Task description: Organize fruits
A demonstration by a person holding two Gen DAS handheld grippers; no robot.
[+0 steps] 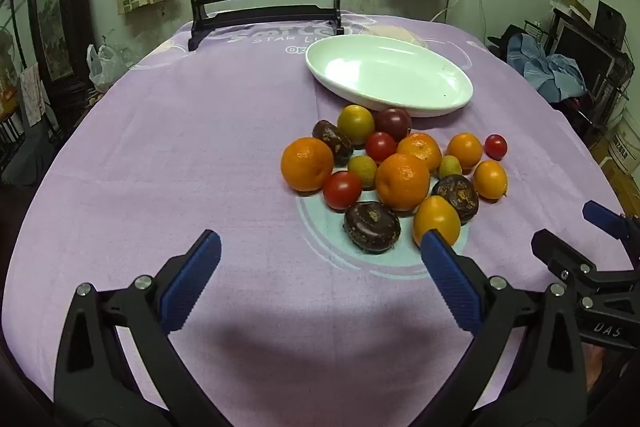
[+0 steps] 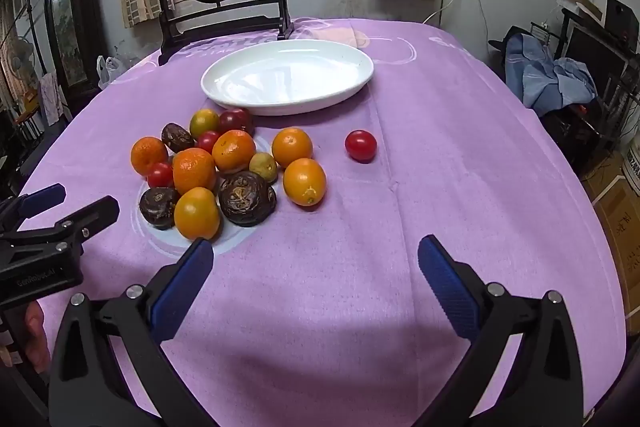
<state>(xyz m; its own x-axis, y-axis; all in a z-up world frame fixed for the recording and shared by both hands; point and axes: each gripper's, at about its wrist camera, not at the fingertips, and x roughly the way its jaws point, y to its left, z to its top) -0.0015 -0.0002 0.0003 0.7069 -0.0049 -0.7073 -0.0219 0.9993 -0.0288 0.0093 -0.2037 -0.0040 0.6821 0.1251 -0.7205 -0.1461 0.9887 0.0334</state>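
The fruits are being kept in a loose pile on the purple tablecloth (image 1: pixel 200 147), and nothing is being held at this moment: the left gripper (image 1: pixel 320 267) is being shown with its blue fingers spread wide and empty, and the right gripper (image 2: pixel 316 267) is likewise spread and empty. Seen from the left gripper, the pile is lying just ahead and a little to its right, with a dark brown fruit (image 1: pixel 372 227) and a yellow-orange fruit (image 1: pixel 436 221) nearest to the fingertips. Seen from the right gripper, the same pile is lying ahead to its left, while one small red tomato (image 2: pixel 361 145) is resting apart from the others, further ahead and near its centre line. The white oval plate (image 2: pixel 224 91) is standing beyond the pile and is being left bare, so the task is judged to be only at its beginning. For this step it is advised that one fruit at the edge of the pile is being chosen first, because a fruit in the middle is being touched by its neighbours and these may be pushed away. The fingers should be lowered on both sides of the round body, near its widest part, and closed gently, since such fruits are likely to roll or to be bruised.
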